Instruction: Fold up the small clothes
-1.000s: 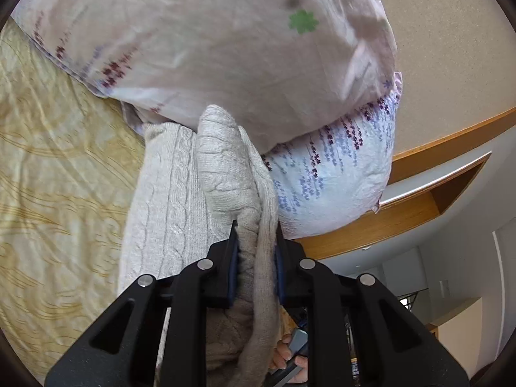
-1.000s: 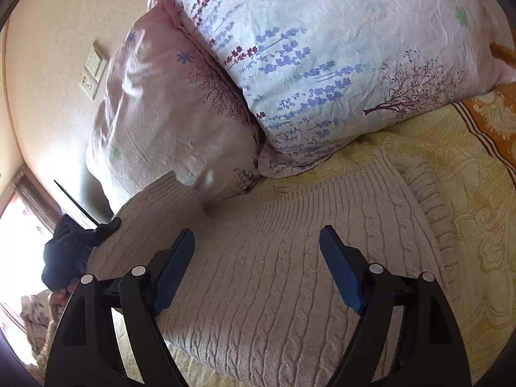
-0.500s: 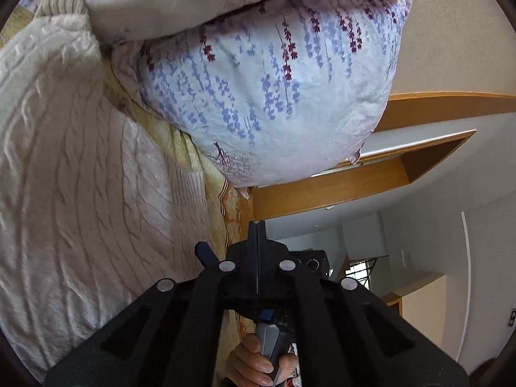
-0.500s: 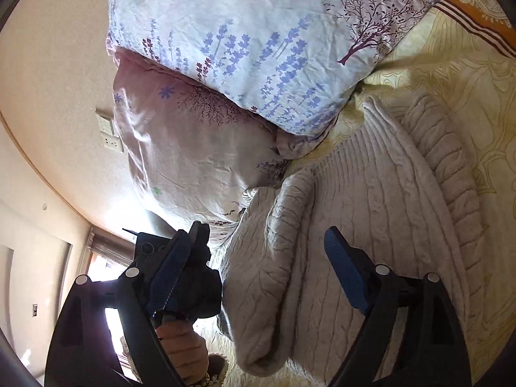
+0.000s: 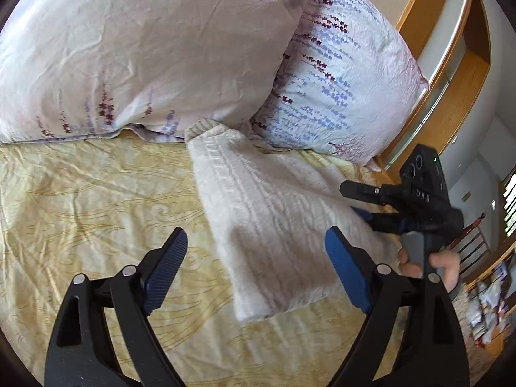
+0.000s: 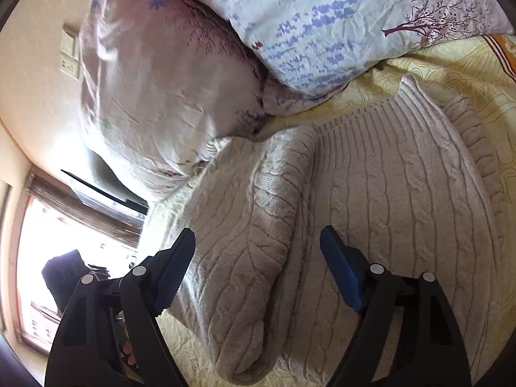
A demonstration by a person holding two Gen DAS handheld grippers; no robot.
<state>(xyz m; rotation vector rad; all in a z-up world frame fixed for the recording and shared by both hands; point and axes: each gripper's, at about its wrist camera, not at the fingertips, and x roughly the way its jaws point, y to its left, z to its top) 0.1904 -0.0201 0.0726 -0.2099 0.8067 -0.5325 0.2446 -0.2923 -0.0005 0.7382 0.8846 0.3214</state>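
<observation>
A cream cable-knit sweater lies on the yellow bedspread, folded lengthwise, its top end against the pillows. My left gripper is open and empty, hovering over the sweater's near left edge. My right gripper is open and empty, just above the sweater, straddling a folded-over sleeve. The right gripper also shows in the left wrist view, low over the sweater's right side, with a hand on its handle.
Two floral pillows lean at the head of the bed, touching the sweater's top. A wooden headboard ledge runs along the right. A wall with sockets and a bright window lie left in the right wrist view.
My left gripper let go of the sweater fold it held a second ago, opened and pulled back. The sleeve now lies folded over the body. My right gripper stayed open over the sweater.
</observation>
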